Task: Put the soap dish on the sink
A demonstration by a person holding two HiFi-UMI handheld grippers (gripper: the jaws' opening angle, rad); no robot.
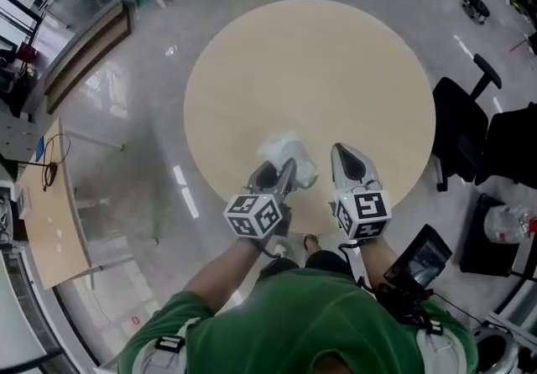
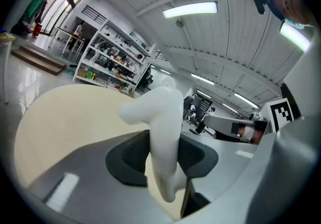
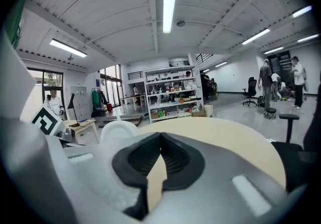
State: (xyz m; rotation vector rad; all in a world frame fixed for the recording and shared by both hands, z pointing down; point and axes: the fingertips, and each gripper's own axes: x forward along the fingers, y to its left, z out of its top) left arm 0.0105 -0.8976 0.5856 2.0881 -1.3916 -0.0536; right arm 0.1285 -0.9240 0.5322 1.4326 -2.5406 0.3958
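Fingers [image 2: 125, 160] of our left gripper [image 1: 278, 171] are partway apart and clamped on the white soap dish [image 2: 163, 117]. It stands on edge between them, held over the near part of the round desk [image 1: 310, 62]. Our right gripper [image 1: 348, 164] sits just beside the left one, its fingers [image 3: 185, 160] closed tip to tip with nothing between them. We see a black office chair [image 1: 460, 125] near the desk's right edge.
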